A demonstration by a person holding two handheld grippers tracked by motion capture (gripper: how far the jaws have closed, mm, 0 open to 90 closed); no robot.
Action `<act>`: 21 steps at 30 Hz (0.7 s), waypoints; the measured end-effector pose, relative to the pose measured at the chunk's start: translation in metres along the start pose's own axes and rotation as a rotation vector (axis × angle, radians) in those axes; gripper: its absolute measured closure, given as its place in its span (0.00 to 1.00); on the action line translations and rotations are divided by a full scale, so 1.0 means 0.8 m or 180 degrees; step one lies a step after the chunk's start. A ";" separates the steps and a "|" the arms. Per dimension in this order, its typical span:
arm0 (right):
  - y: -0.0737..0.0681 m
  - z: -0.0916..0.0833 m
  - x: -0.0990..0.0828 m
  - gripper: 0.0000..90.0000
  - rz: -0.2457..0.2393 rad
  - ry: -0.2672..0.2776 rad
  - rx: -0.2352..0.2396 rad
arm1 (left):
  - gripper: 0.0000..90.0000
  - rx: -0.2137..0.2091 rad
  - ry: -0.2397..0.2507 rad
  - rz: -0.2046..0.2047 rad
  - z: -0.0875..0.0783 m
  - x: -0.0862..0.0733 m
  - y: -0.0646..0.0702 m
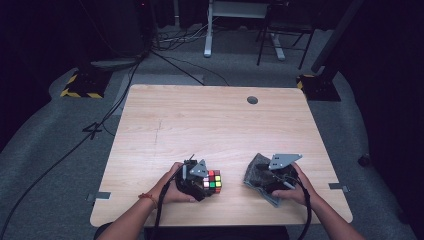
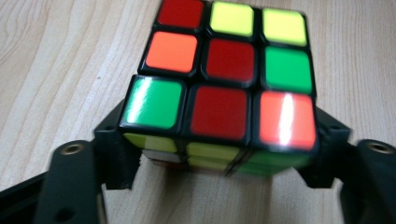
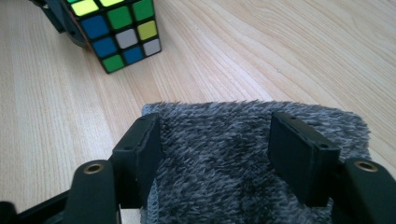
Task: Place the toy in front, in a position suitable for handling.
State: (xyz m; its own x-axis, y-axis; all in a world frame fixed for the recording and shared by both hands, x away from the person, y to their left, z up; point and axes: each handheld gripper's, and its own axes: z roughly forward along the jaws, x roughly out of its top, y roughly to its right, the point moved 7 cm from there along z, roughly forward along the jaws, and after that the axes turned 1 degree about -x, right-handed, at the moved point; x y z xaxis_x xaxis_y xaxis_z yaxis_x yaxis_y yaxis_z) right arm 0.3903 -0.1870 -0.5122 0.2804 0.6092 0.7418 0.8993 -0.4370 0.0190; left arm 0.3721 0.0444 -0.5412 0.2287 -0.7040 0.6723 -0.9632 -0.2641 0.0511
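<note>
Gripping a scrambled puzzle cube near the worktop's front edge

The left gripper [image 2: 219, 154] has its fingers [image 2: 116, 154] pressed on the cube [image 2: 224, 79], which has no long axis; it sits square, its red, orange, green and yellow top stickers facing up. Toward the front right corner, the right gripper [image 3: 224, 154] spreads its fingers wide over a fuzzy grey cloth [image 3: 219, 140], lying flat; whether they grip it I cannot tell.

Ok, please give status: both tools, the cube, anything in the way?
Left tool shut on cube. Right tool holds grey cloth. Table ahead clear.
</note>
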 end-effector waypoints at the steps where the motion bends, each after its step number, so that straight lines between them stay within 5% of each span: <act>1: 0.000 0.001 0.000 0.39 0.0002 0.0000 0.0005 | 0.34 -0.0001 0.0005 0.0018 0.000 0.000 0.000; 21: 0.005 0.013 -0.002 0.42 0.0006 -0.0021 0.0011 | 0.37 -0.0055 -0.0004 0.0080 0.002 0.000 0.006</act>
State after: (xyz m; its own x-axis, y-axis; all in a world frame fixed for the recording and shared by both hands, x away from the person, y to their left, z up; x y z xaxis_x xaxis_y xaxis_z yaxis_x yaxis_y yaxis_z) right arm 0.3972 -0.1827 -0.5202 0.2843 0.6127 0.7374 0.8998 -0.4359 0.0153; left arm 0.3675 0.0419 -0.5420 0.2046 -0.7112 0.6726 -0.9709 -0.2348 0.0470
